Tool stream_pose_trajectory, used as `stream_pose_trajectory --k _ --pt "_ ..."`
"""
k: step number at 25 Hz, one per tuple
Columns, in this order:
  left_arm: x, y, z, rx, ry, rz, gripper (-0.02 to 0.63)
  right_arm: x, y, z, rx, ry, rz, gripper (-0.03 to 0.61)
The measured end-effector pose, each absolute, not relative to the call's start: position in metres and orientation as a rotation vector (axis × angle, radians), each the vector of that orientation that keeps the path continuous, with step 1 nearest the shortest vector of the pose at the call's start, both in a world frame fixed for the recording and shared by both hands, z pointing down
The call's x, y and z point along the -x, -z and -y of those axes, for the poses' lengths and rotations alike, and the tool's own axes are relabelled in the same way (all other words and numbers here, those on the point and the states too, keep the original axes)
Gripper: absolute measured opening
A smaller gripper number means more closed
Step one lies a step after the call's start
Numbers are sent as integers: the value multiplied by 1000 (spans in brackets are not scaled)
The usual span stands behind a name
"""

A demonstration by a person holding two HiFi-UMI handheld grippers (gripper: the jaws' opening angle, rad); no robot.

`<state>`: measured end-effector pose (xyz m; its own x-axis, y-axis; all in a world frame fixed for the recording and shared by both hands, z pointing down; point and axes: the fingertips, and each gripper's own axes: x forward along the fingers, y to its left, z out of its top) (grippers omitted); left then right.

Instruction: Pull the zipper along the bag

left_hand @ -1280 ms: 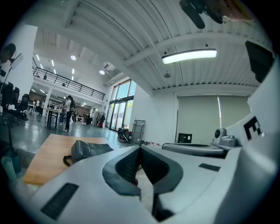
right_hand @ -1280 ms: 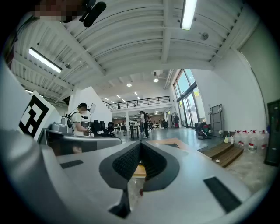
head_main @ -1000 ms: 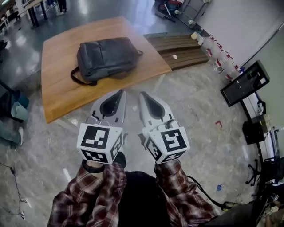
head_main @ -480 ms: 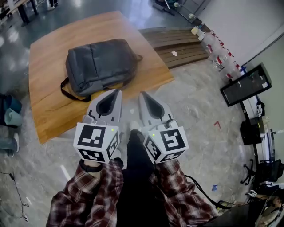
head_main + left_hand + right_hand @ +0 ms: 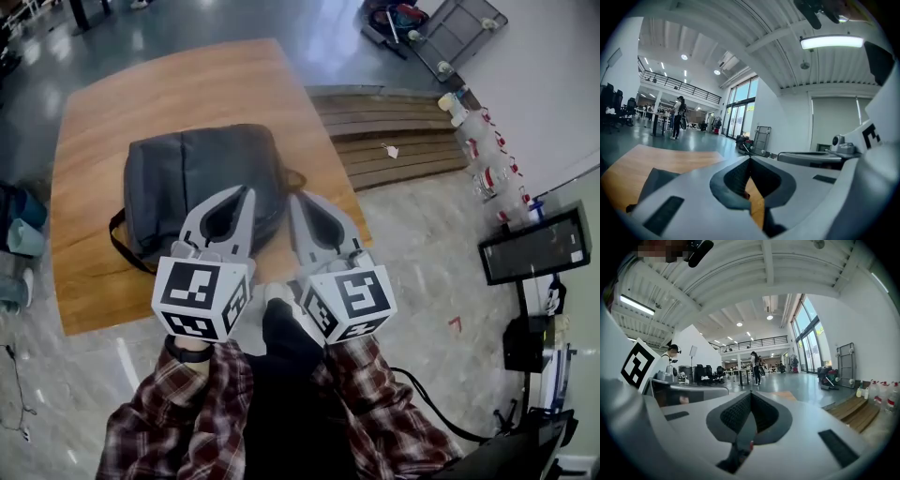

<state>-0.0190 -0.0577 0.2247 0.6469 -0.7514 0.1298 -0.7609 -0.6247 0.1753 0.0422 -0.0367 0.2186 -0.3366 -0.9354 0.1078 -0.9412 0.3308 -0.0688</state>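
Observation:
A dark grey backpack (image 5: 192,183) lies flat on a low wooden table (image 5: 141,103), one strap looping off its left side. In the head view my left gripper (image 5: 247,192) is held above the bag's near right part, jaws together and empty. Just right of the bag, over the table's near right edge, my right gripper (image 5: 293,198) hovers with its jaws also shut on nothing. Both point away from me, side by side. The left gripper view shows a corner of the bag (image 5: 654,180) and table (image 5: 642,161) past the closed tips (image 5: 750,158). No zipper pull can be made out.
Stacked wooden planks (image 5: 394,141) lie right of the table, with bottles (image 5: 473,141) along the wall and a black monitor (image 5: 534,248) on the floor at right. Bags (image 5: 14,225) sit at the left edge. A person (image 5: 677,117) stands far off in the hall.
The view has closed in on the table: the backpack sits lower and nearer, and both grippers now reach over its near edge instead of hanging above the floor. Jaws stayed shut.

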Motion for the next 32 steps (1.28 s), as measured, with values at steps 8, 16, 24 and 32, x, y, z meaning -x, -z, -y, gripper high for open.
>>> stream_pose_trajectory --k 8,16,24,32 --pt "-2 -255 110 -2440 -77 1483 8 -80 -247 107 -1496 -266 2618 9" --pt "18 -282 125 -2321 -136 1537 8 -56 -284 123 -1354 -379 2609 9" --pt "16 -366 132 -2254 -342 1413 8 -62 -359 105 -1316 -468 2379 9" --pt "10 -477 92 -2124 -564 1200 8 -36 -478 43 -1086 -578 2133 90"
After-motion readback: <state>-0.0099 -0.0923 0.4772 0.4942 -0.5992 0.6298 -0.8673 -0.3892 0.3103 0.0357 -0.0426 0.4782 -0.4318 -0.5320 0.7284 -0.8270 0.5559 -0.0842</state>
